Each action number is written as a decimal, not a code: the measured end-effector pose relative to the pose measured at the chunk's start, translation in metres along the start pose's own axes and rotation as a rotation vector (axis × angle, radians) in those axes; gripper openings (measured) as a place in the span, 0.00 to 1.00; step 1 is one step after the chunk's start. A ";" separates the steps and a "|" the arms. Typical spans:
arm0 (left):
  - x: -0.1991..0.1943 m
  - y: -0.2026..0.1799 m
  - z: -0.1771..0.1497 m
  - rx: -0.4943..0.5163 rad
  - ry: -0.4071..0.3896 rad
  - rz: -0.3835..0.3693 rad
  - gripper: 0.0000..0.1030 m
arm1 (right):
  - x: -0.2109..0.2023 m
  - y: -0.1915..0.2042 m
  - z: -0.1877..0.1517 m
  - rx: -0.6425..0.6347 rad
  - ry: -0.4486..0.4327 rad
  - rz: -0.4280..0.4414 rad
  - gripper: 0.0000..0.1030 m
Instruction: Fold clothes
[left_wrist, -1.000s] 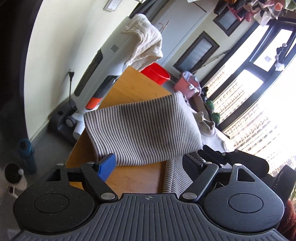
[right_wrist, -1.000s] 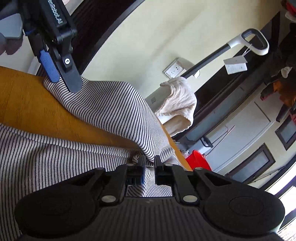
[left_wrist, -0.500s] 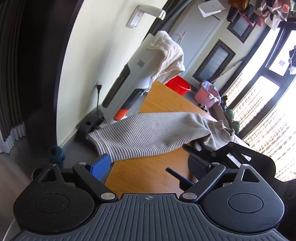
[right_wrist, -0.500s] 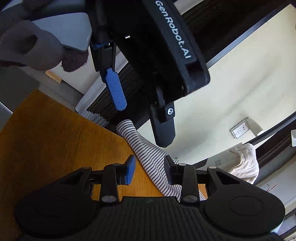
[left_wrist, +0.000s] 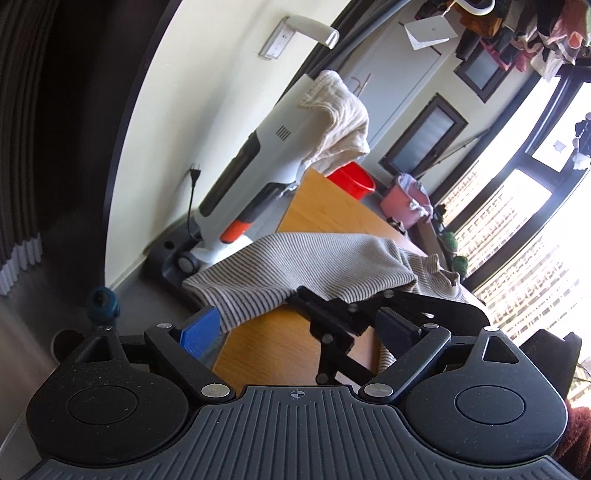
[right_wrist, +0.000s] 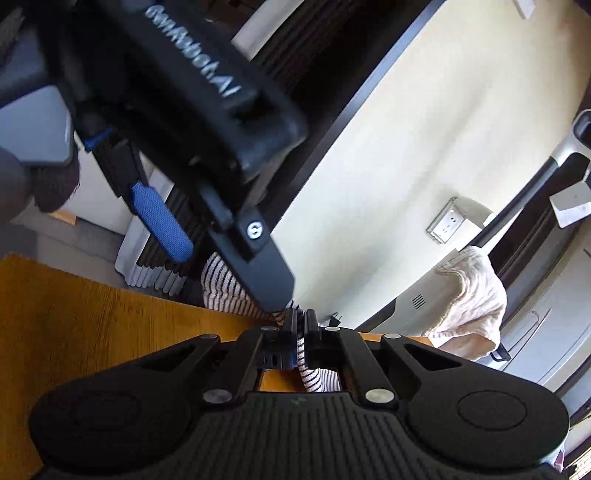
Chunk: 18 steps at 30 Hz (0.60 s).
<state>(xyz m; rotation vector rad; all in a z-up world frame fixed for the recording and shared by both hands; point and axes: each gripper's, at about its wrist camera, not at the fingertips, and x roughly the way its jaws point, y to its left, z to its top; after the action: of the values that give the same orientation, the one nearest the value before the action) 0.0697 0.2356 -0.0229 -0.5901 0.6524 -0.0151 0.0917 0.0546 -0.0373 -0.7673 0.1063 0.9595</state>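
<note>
A beige, dark-striped garment (left_wrist: 306, 266) lies partly folded on the wooden table (left_wrist: 273, 343), with one end hanging past the table's left edge. My right gripper (right_wrist: 301, 326) is shut on a bunched edge of the striped fabric (right_wrist: 308, 373) at that table edge. In the left wrist view the right gripper (left_wrist: 301, 293) comes in from the right, its tips at the garment's near hem. My left gripper (left_wrist: 295, 326) is open and holds nothing; its blue pad (left_wrist: 199, 328) sits beside the hanging corner. The right wrist view has the left gripper (right_wrist: 229, 273) just above, open.
A white upright vacuum (left_wrist: 255, 162) with a beige towel (left_wrist: 336, 118) draped on it stands beyond the table's far corner. A red bucket (left_wrist: 351, 179) and a pink one (left_wrist: 404, 201) sit on the floor behind. Bright windows fill the right side.
The right gripper stood open half a second ago and has now shut on the garment's edge. The left gripper stayed open and drew a little closer to the right one.
</note>
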 end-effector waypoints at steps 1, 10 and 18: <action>0.000 -0.001 0.000 -0.002 0.001 -0.006 0.92 | -0.007 -0.003 0.000 0.017 -0.009 -0.014 0.03; 0.008 -0.020 -0.006 -0.021 0.016 -0.078 0.92 | -0.051 -0.013 -0.006 0.113 -0.043 -0.075 0.03; 0.021 -0.018 -0.010 -0.096 0.052 -0.132 0.79 | -0.063 -0.004 -0.020 0.134 0.000 -0.081 0.03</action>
<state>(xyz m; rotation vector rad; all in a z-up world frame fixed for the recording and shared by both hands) 0.0836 0.2112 -0.0316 -0.7267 0.6666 -0.1238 0.0627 -0.0031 -0.0244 -0.6435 0.1376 0.8665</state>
